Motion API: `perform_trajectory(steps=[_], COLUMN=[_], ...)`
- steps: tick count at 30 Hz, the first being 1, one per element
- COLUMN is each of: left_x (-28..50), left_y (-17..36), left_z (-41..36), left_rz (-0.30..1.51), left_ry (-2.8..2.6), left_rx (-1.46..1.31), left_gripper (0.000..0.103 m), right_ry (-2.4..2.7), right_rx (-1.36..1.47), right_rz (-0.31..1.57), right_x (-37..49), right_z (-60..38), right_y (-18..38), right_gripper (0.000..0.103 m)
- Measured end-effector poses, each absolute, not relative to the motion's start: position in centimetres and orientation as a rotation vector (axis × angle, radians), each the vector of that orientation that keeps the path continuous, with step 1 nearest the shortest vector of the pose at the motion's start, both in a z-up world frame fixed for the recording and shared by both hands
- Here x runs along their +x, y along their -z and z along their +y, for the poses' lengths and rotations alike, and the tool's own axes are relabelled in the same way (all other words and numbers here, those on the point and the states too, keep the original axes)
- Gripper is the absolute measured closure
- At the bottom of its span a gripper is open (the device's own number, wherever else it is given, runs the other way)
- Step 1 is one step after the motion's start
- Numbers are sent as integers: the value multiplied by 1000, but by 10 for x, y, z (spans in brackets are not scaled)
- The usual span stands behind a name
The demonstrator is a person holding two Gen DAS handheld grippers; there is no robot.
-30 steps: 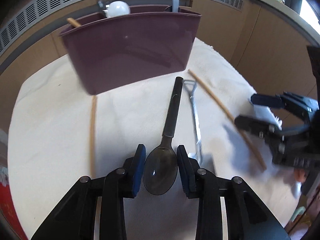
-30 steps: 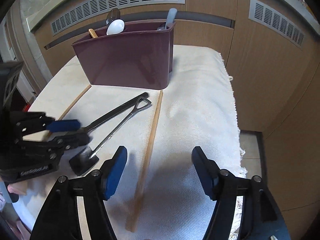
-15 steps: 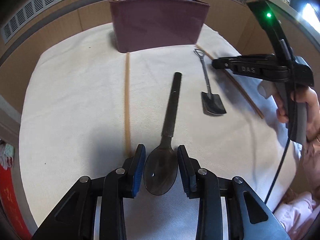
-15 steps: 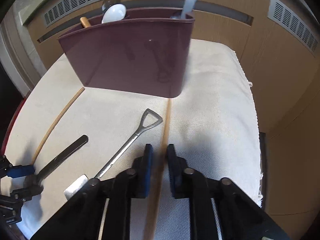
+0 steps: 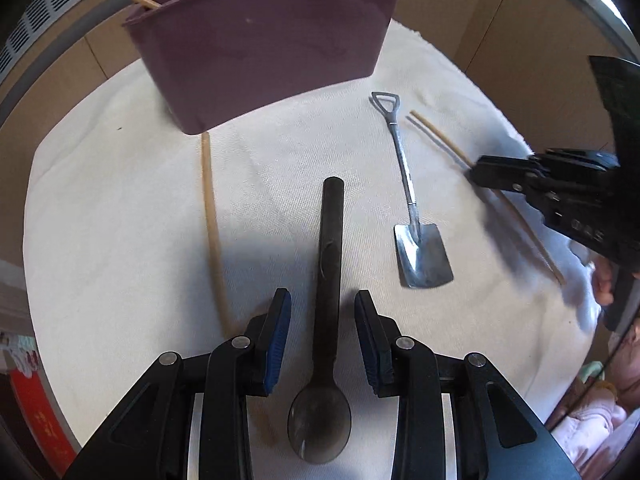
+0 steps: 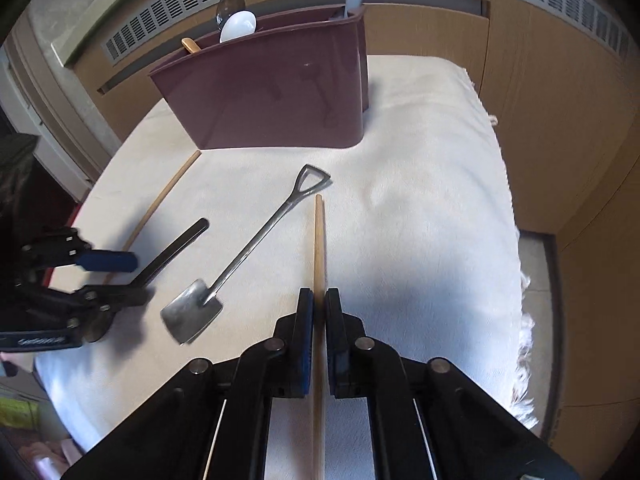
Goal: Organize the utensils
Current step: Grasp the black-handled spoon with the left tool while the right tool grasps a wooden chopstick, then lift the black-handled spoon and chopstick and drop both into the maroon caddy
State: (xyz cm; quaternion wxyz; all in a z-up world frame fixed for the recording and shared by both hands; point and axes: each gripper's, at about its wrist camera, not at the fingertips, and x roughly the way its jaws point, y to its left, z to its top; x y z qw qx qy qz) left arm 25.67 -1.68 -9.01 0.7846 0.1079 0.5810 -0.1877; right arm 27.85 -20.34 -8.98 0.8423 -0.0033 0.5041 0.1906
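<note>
A dark spoon (image 5: 331,248) lies on the white cloth between the fingers of my left gripper (image 5: 322,322); the jaws stand apart on either side of its handle, not touching it. It also shows in the right wrist view (image 6: 172,248). My right gripper (image 6: 319,304) is shut on a wooden chopstick (image 6: 319,236), seen in the left wrist view too (image 5: 444,142). A metal shovel-shaped spoon (image 5: 408,196) lies between them. A second chopstick (image 5: 211,220) lies at the left. A maroon utensil holder (image 5: 264,40) stands at the back.
The holder (image 6: 272,92) has a white spoon (image 6: 238,26), a wooden stick and a pale handle in it. The cloth-covered table (image 6: 440,200) drops off at the right, with wooden cabinet panels behind.
My left gripper has opened and moved forward along the dark spoon, whose bowl is now behind the fingertips. My right gripper closed on the chopstick and stays shut on it.
</note>
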Motion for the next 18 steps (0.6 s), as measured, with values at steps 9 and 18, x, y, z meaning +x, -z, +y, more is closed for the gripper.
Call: perform_trajectory(steps=[9, 18], left_x=[252, 238], left_y=[80, 76], left_z=[-22, 18], left_rz=[1152, 1079], left_ry=[428, 317], left_rx=[164, -79], left_gripper=[91, 91], right_ry=[-466, -479], right_rx=[66, -4], right_rz=[1091, 1080], right_x=[268, 272], right_z=[-206, -181], right_y=[90, 86], right_gripper=[98, 98])
